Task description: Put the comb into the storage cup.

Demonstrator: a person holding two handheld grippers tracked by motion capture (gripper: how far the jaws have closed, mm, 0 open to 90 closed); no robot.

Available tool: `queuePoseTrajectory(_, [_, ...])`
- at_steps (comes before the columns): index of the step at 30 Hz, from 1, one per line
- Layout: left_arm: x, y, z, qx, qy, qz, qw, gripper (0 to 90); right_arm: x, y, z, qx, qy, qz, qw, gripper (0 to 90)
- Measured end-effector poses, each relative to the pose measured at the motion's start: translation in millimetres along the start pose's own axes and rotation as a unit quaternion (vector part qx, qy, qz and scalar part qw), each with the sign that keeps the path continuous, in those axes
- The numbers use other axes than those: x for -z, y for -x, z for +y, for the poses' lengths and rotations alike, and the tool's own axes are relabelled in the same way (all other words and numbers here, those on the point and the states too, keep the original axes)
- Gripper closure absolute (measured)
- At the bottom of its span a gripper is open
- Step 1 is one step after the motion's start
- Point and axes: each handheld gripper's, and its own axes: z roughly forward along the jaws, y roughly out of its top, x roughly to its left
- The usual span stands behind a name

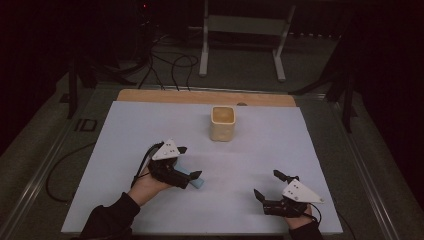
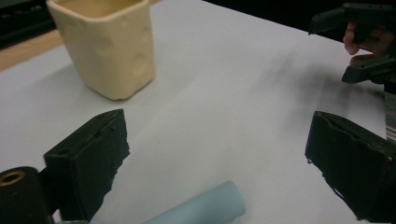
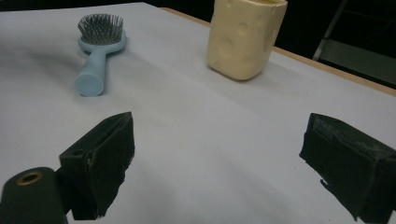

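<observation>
Left gripper (image 1: 187, 162) over light-blue hairbrush (image 3: 98, 51) toward front-left of white sheet (image 1: 280, 150), jaws spread wide and pinching nothing; brush handle end (image 2: 205, 205) on the sheet low between them, clear of both pads, nearer the left-hand jaw in the left gripper view. Right gripper (image 1: 267, 185) near front-right corner, well apart from brush, jaws also gaping wide, empty. Cream cup (image 1: 222, 123) upright toward back edge, past the brush, apart from both grippers.
</observation>
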Motion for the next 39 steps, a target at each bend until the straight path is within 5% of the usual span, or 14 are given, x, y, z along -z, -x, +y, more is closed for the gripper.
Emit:
queuePoseTrajectory(18, [-33.8, -2.0, -17.3, 0.025, -0.044, -0.004, 0.9987, 33.4, 0.2, -0.4, 0.6, 0.001, 0.001, 0.002, 1.0, 9.3])
queuePoseTrajectory(39, [-56.9, 3.2, -23.6, 0.028, -0.095, -0.022, 0.9948, 85.8, 0.3, 0.2, 0.5, 0.0, 0.003, 0.006, 1.0, 9.3])
